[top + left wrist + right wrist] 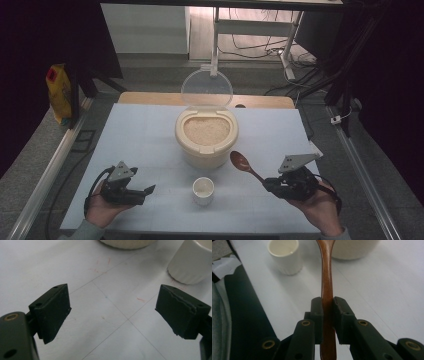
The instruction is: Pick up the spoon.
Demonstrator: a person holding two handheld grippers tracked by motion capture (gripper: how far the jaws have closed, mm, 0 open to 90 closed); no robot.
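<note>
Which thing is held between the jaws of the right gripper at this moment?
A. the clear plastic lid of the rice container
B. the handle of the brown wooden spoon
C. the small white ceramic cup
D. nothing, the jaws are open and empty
B: in the right gripper view the two black jaws of the right gripper press on both sides of the brown wooden spoon, whose bowl points toward the cream round rice container.

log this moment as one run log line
right gripper: shut on wooden spoon | left gripper: open, empty | rice container: lid open | cup: upright
</note>
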